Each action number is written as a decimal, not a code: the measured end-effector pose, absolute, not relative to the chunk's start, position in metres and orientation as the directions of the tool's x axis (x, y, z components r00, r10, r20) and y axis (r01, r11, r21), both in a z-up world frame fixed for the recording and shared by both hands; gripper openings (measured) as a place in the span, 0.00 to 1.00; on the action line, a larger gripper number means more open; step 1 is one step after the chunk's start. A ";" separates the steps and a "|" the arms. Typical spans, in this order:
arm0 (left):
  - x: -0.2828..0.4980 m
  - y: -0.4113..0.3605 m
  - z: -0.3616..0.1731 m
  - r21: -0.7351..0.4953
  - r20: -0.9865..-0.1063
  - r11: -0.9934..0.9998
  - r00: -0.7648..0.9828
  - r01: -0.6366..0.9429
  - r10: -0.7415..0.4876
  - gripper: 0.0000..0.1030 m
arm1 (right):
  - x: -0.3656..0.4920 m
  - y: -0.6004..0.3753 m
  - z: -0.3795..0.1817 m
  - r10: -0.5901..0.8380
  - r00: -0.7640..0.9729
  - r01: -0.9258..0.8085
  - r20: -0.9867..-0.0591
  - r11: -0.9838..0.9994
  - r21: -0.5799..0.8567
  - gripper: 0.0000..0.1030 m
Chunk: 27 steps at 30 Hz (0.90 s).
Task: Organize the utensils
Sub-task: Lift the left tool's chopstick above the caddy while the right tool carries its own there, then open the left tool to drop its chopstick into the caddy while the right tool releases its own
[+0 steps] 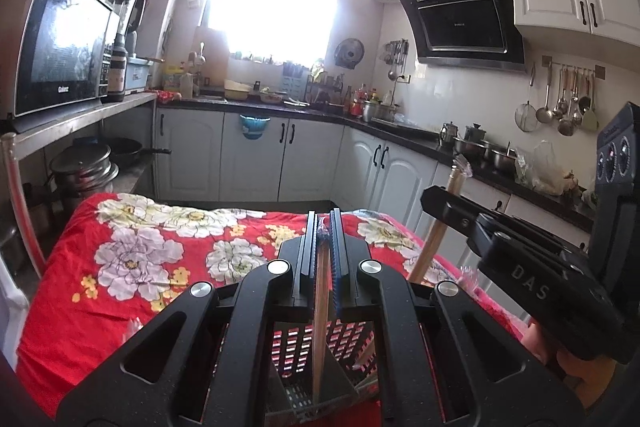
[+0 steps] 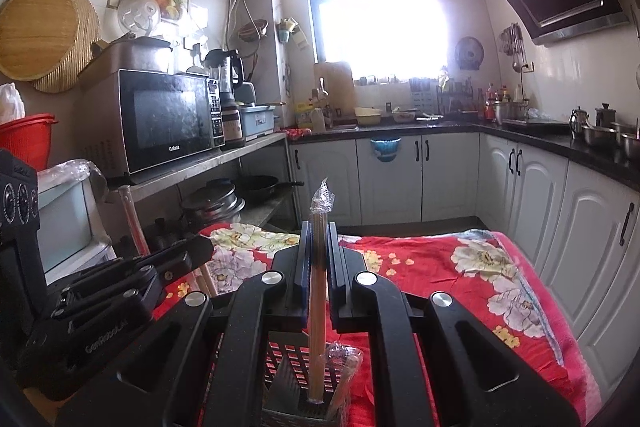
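Above the black slotted holder (image 2: 296, 367), both grippers pinch wrapped chopsticks. Left gripper (image 1: 324, 223) clamps one pair (image 1: 320, 327); right gripper (image 2: 319, 235) clamps another (image 2: 318, 307), its tip inside the holder at 6 o'clock.

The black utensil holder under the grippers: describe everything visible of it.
The black utensil holder is a perforated metal-looking basket with slotted walls and inner dividers forming compartments. It stands upright on the red floral cloth, mostly hidden beneath both grippers. Wrapped wooden chopsticks held by the right gripper reach down into one compartment; another wrapped pair leans inside beside them.

A home kitchen: range hood (image 1: 468, 19), microwave (image 2: 168, 119), white cabinets (image 2: 440, 179) and hanging ladles (image 1: 560, 99).
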<state>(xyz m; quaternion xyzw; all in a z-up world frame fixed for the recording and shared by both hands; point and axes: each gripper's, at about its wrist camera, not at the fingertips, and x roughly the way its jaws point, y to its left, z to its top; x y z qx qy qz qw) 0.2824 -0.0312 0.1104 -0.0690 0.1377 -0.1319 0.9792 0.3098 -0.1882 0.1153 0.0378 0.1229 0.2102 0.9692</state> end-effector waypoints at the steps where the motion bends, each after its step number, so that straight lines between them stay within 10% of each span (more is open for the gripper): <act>1: 0.282 -0.032 0.109 -0.171 -0.253 0.956 0.927 0.239 -0.277 0.03 | 0.311 -0.188 0.114 0.417 0.880 -0.398 -0.225 0.909 0.127 0.07; 19: 0.279 -0.032 0.096 -0.168 -0.276 0.957 0.920 0.237 -0.277 0.03 | 0.318 -0.190 0.099 0.400 0.870 -0.373 -0.288 0.916 0.146 0.08; 27: 0.276 -0.024 0.093 -0.186 -0.294 0.958 0.918 0.219 -0.266 0.05 | 0.311 -0.201 0.099 0.393 0.866 -0.358 -0.309 0.919 0.165 0.23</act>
